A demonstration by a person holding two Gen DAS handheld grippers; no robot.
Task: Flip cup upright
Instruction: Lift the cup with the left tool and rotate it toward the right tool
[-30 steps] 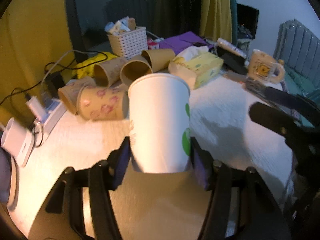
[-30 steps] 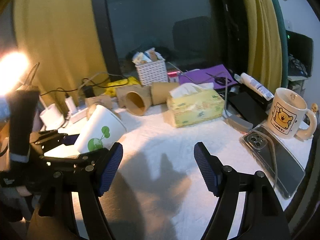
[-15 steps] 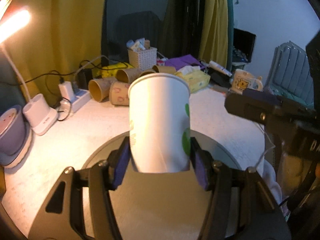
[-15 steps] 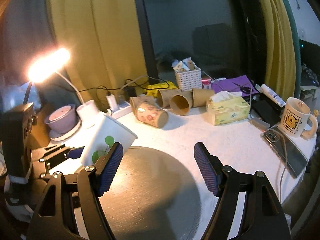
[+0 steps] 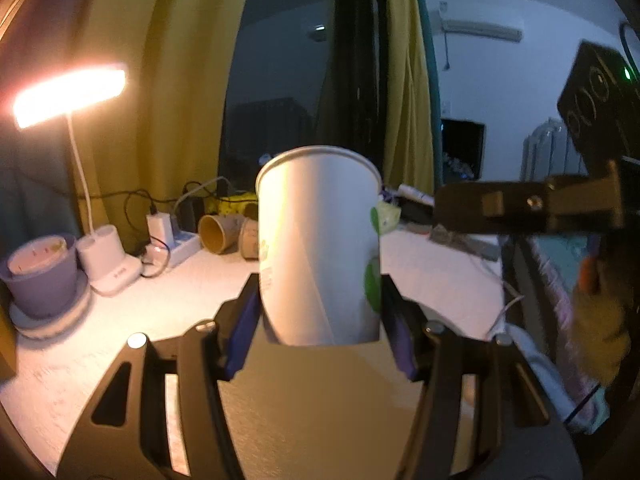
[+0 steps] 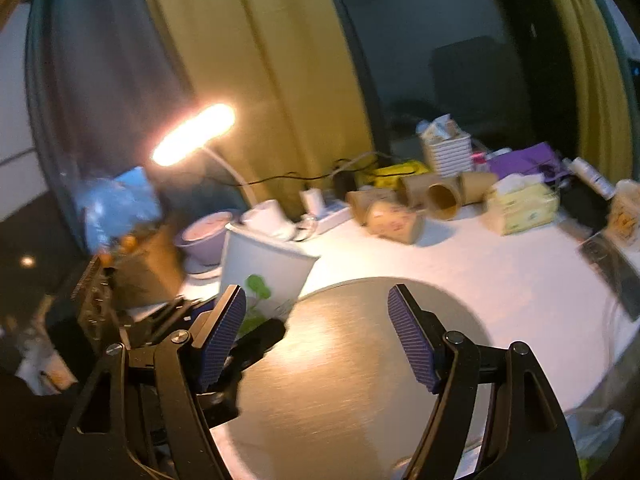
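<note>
My left gripper (image 5: 320, 328) is shut on a white paper cup (image 5: 320, 248) with green leaf print, gripping its lower part, mouth up, nearly upright over a round metal plate (image 5: 320, 408). In the right wrist view the same cup (image 6: 264, 276) stands tilted at the plate's left edge (image 6: 360, 360), held by the left gripper (image 6: 240, 340). My right gripper (image 6: 316, 336) is open and empty above the plate, to the right of the cup.
Several brown paper cups (image 6: 400, 212) lie on their sides at the back of the white table (image 6: 500, 264). Near them are a tissue box (image 6: 520, 204), a white basket (image 6: 446, 152), a lit desk lamp (image 6: 192, 136), a purple bowl (image 5: 40, 272) and a power strip (image 5: 176, 240).
Both grippers have pulled back and risen, so more of the table and the lamp shows. The cup stays gripped in the left gripper. The right gripper stays open.
</note>
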